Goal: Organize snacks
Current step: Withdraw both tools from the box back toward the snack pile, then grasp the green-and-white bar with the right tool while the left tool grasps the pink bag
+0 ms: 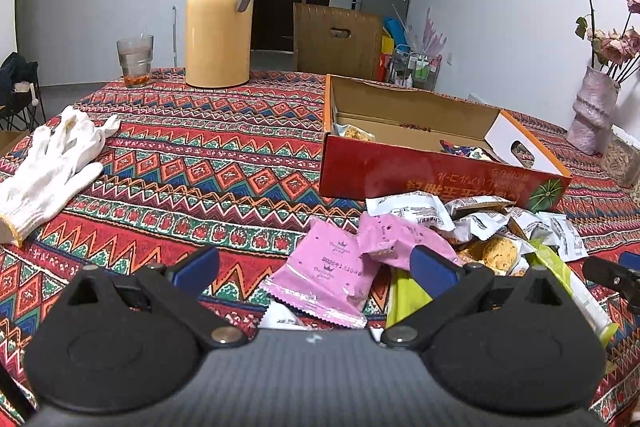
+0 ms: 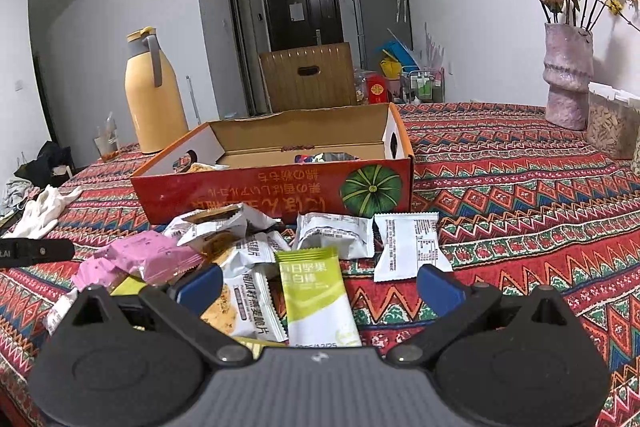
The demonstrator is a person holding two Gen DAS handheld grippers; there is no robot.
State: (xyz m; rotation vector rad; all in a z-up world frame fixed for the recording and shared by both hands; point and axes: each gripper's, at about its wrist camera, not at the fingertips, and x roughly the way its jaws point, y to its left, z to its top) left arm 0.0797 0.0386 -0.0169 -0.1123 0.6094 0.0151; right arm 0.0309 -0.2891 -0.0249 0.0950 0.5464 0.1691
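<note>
A heap of snack packets lies on the patterned tablecloth in front of an open red cardboard box [image 1: 440, 179] [image 2: 272, 191]. Two pink packets [image 1: 328, 271] [image 2: 152, 259] lie at the heap's left, white cracker packets [image 1: 472, 219] [image 2: 332, 235] behind. A green bar packet [image 2: 316, 295] [image 1: 568, 279] lies nearest me on the right side. My left gripper [image 1: 316, 267] hovers open over the pink packets. My right gripper [image 2: 320, 283] is open, its fingers either side of the green packet. The box holds a few packets [image 2: 324, 157].
A yellow thermos jug [image 1: 218, 15] and a glass [image 1: 135, 61] stand at the far left. White gloves [image 1: 52, 163] lie at the left edge. A pink vase of dried roses [image 2: 568, 75] and a clear seed container [image 2: 610, 127] stand far right.
</note>
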